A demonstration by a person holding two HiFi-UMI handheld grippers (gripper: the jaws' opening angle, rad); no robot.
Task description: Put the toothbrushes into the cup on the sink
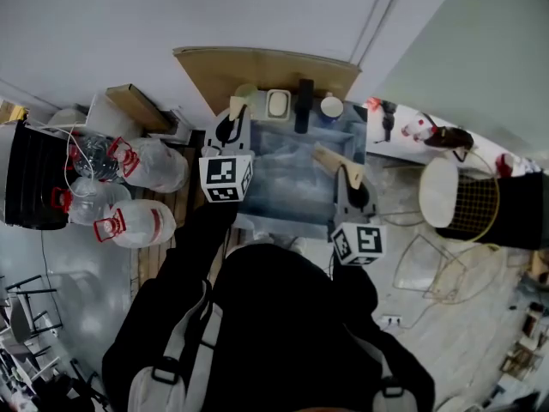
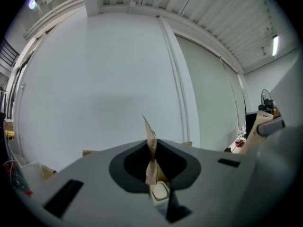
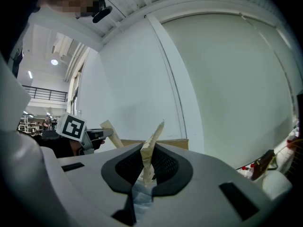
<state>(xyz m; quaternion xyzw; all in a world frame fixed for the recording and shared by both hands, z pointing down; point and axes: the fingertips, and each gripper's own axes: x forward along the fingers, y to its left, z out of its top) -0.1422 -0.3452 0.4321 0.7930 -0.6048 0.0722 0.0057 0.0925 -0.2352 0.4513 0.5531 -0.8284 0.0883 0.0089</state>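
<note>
left gripper (image 2: 152, 163): jaws clamped on paper-wrapped toothbrush (image 2: 149, 132) | right gripper (image 3: 146, 167): jaws clamped on second wrapped toothbrush (image 3: 154, 136) | both over sink (image 1: 283, 200) | cup (image 1: 331, 107) on back rim

Warehouse-type lab w/ corrugated ceiling (image 2: 213, 18), strip light (image 2: 275, 45), water jugs (image 1: 141, 221), cardboard box (image 1: 137, 106).

Left claw (image 2: 152, 161); right claw (image 3: 147, 161); both clamped

Clear jugs (image 1: 137, 223) with red handles; wire basket (image 1: 477, 206); cardboard sheet (image 1: 257, 71)
</note>
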